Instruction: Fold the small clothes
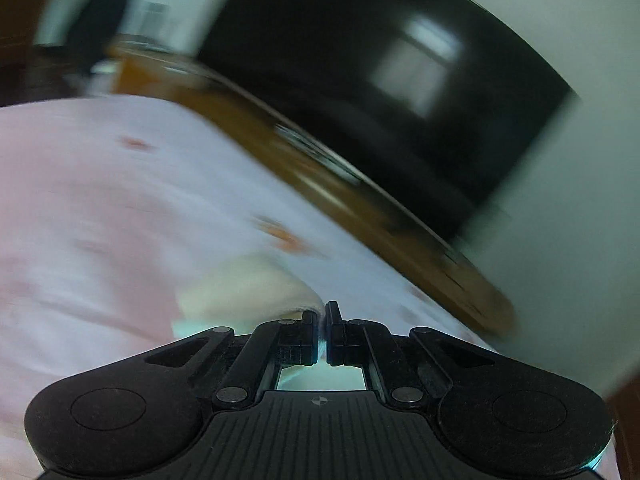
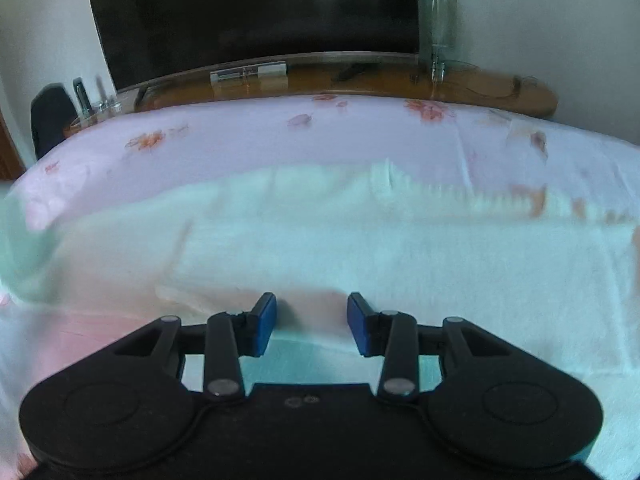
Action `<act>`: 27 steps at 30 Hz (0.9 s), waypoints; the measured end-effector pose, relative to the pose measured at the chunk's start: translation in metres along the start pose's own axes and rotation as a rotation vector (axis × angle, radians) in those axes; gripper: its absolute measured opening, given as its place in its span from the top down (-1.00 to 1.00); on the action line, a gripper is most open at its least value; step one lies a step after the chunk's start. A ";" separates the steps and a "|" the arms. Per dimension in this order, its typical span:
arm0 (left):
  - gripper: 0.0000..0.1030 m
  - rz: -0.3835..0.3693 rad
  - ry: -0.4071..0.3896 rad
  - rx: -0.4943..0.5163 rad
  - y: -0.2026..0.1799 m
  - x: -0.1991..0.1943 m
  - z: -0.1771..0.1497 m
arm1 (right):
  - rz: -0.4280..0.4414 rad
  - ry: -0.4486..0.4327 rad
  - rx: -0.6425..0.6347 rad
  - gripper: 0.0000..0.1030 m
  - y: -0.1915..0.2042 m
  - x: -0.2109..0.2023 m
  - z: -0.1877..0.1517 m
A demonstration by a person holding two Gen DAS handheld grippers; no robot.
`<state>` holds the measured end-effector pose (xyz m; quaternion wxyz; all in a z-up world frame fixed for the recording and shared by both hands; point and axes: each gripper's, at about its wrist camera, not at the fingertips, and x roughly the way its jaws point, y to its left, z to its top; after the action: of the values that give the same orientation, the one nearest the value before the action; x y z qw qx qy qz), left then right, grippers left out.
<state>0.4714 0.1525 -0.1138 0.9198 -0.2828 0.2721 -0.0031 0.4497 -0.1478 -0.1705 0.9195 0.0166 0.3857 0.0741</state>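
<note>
Left wrist view: frame tilted and motion-blurred. Left claw [image 1: 320, 314] has its jaws pinched together on a thin edge of the pale garment [image 1: 244, 288], which bunches just left of the fingertips. Beneath lies the pink floral bedsheet [image 1: 100, 200]. Beyond it, a wooden TV stand [image 1: 280, 152] carries a black television [image 1: 380, 80].

Right wrist view: right claw [image 2: 312, 312] has jaws spread apart, blue pads [image 2: 265, 324] holding nothing. Pale garment [image 2: 360, 248] lies spread flat on the bedsheet [image 2: 240, 140], directly ahead of and under the fingers. Television [image 2: 252, 12] behind.
</note>
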 end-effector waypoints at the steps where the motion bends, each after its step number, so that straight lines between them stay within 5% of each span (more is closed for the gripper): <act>1: 0.93 -0.043 0.034 0.028 -0.024 0.011 -0.008 | 0.018 -0.004 0.026 0.25 -0.005 -0.004 0.001; 6: 0.93 -0.217 0.220 0.160 -0.132 0.056 -0.075 | 0.041 -0.079 0.140 0.24 -0.053 -0.044 0.002; 9: 0.92 -0.245 0.358 0.235 -0.177 0.081 -0.123 | 0.019 -0.080 0.183 0.22 -0.089 -0.063 -0.005; 13: 0.91 -0.232 0.416 0.293 -0.198 0.086 -0.150 | 0.013 -0.041 0.226 0.18 -0.126 -0.074 -0.020; 20: 0.91 -0.230 0.355 0.268 -0.186 0.045 -0.127 | 0.080 -0.033 0.271 0.14 -0.130 -0.069 -0.027; 24: 0.91 -0.126 0.284 0.303 -0.163 0.035 -0.112 | 0.130 -0.027 0.261 -0.10 -0.114 -0.058 -0.018; 27: 0.91 -0.031 0.257 0.332 -0.135 0.024 -0.106 | 0.116 -0.031 0.263 -0.10 -0.105 -0.050 -0.011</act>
<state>0.4582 -0.0198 -0.1286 0.9113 -0.1290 0.3785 -0.0982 0.4200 -0.2589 -0.1519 0.9095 0.1605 0.3760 0.0756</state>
